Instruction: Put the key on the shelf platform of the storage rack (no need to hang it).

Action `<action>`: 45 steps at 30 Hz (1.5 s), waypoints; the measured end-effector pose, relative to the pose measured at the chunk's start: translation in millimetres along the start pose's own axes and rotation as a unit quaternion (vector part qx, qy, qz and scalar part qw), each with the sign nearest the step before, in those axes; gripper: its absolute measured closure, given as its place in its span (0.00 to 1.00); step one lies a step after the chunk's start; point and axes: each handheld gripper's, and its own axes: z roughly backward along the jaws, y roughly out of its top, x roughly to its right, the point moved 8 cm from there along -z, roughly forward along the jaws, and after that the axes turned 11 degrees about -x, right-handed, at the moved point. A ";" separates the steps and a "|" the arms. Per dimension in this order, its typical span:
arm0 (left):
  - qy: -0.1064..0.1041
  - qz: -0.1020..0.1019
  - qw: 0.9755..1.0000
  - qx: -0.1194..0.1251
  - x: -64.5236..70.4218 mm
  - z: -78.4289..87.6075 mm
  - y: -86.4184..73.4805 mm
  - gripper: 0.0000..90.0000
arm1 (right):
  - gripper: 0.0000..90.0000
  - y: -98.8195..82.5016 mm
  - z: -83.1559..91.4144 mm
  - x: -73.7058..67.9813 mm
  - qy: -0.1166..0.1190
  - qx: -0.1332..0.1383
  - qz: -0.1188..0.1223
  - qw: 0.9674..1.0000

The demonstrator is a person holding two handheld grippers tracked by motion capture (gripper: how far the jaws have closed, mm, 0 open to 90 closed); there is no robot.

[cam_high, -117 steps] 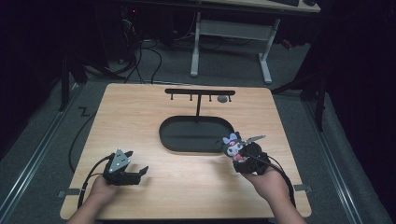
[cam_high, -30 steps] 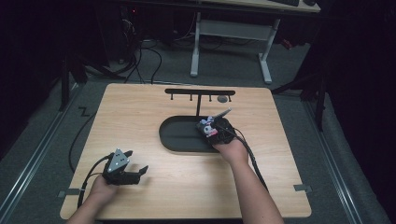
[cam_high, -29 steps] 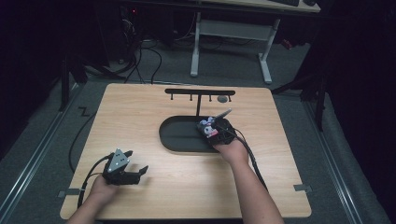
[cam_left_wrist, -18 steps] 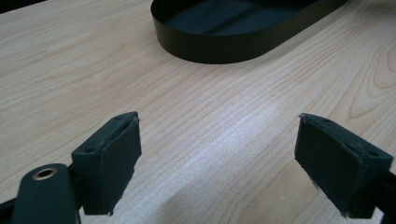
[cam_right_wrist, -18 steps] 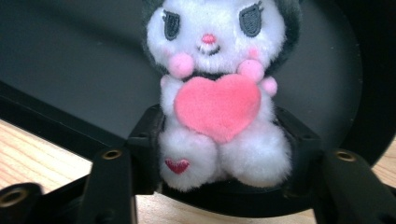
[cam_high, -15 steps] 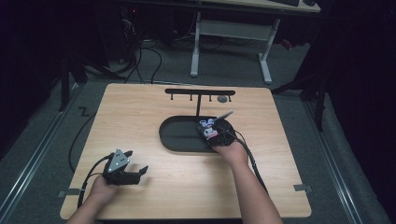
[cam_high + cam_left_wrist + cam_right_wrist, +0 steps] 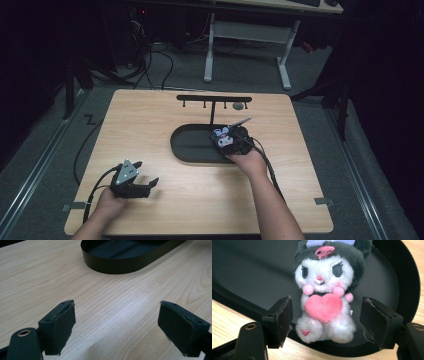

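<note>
Right gripper view: the plush toy (image 7: 324,297) sits upright in the black tray (image 7: 249,272) (near its rim), between the right gripper (image 7: 327,322) fingers, just opened, spread clear of it. Left gripper (image 7: 116,327) fingers spread above the table (image 7: 112,305).

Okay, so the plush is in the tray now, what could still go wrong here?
The plush toy sits at the near rim of the black tray, its feet about on the edge, so it may tip out. The right gripper has just been opening, pads clear, yet the toy is between them; pulling back askew could snag its fur.
</note>
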 end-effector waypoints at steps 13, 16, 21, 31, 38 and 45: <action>0.000 -0.001 1.000 -0.001 0.2 -0.1 -0.1 0.17 | 0.16 -10.7 12.3 2.5 -0.019 0.025 0.004 0.999; 0.001 -0.002 1.000 -0.001 0.6 -0.2 -0.2 0.17 | 0.15 -20.3 14.0 1.5 -0.014 0.037 0.006 0.999; 0.002 -0.004 1.000 -0.003 0.8 -0.3 -0.4 0.17 | 0.14 -39.8 14.6 2.2 -0.012 0.060 0.012 0.998; 0.006 -0.006 1.000 -0.006 0.9 -1.3 -0.4 0.17 | 0.14 -85.5 16.0 12.0 -0.012 0.094 0.011 0.995; 0.006 -0.007 1.000 -0.007 1.0 -1.5 -0.4 0.17 | 0.15 -112.5 12.3 11.2 -0.005 0.119 0.011 0.993; 0.006 -0.004 1.000 -0.007 0.4 -1.7 -0.3 0.17 | 0.11 -149.6 20.9 11.3 0.042 0.201 -0.042 0.978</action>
